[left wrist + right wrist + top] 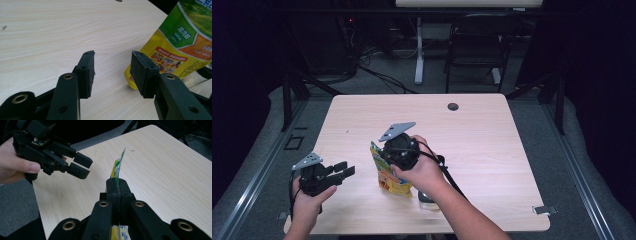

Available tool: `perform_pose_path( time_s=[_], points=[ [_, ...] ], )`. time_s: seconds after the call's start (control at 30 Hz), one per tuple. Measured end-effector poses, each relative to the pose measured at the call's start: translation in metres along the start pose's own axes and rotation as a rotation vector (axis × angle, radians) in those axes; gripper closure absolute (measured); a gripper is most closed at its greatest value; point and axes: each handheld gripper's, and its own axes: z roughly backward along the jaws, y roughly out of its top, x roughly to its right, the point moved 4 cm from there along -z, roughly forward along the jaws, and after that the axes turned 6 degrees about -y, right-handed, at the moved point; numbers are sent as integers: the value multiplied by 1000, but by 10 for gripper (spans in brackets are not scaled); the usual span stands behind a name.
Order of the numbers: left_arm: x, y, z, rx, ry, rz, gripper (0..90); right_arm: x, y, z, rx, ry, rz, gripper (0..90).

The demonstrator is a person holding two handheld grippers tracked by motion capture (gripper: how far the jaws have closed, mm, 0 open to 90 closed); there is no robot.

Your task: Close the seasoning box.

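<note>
Pale wooden table [492, 150] in a dark room, with a black chair [477, 45] and cables on the grey floor beyond. At the near left edge, a hand holds the left gripper [343, 171] level, pointing right toward the pouch; its jaws stand apart with nothing between them. Nearer the middle, the right gripper [117, 185] points down, jaws pinched tight on the top edge of a yellow and green pouch [388, 175], which stands upright on the table. Its label carries Chinese writing and small food pictures, too small to read. A small dark object [427, 199] lies just behind the right wrist, mostly hidden.
</note>
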Motion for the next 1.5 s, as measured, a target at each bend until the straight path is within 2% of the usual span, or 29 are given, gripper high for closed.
perform_pose_path(
  time_s=[0.1, 0.27, 0.37, 0.6, 0.7, 0.97, 1.07, 1.27, 1.5],
  points=[
    [5, 0, -2, 2, -23, -13, 531, 3, 2, 7, 16, 1, 0, 900],
    [12, -1, -6, -21, -70, -51, 516, 5, 6, 19, 46, -6, -4, 900],
    [16, -3, -11, -25, -100, -58, 498, 8, 10, 25, 67, -6, -10, 900],
    [25, -11, -26, -71, -164, -98, 451, 10, 14, 37, 82, -15, -2, 900],
    [28, -14, -30, -79, -188, -101, 441, 10, 16, 43, 94, -14, -1, 900],
    [37, -21, -42, -111, -236, -151, 431, 6, 19, 54, 108, -11, 20, 900],
    [41, -24, -47, -106, -244, -188, 438, 3, 21, 59, 121, -6, 27, 900],
    [49, -30, -55, -150, -291, -193, 444, -3, 25, 65, 130, -3, 46, 900],
    [60, -35, -64, -174, -342, -210, 442, -10, 27, 68, 138, 14, 59, 900]
  ],
)
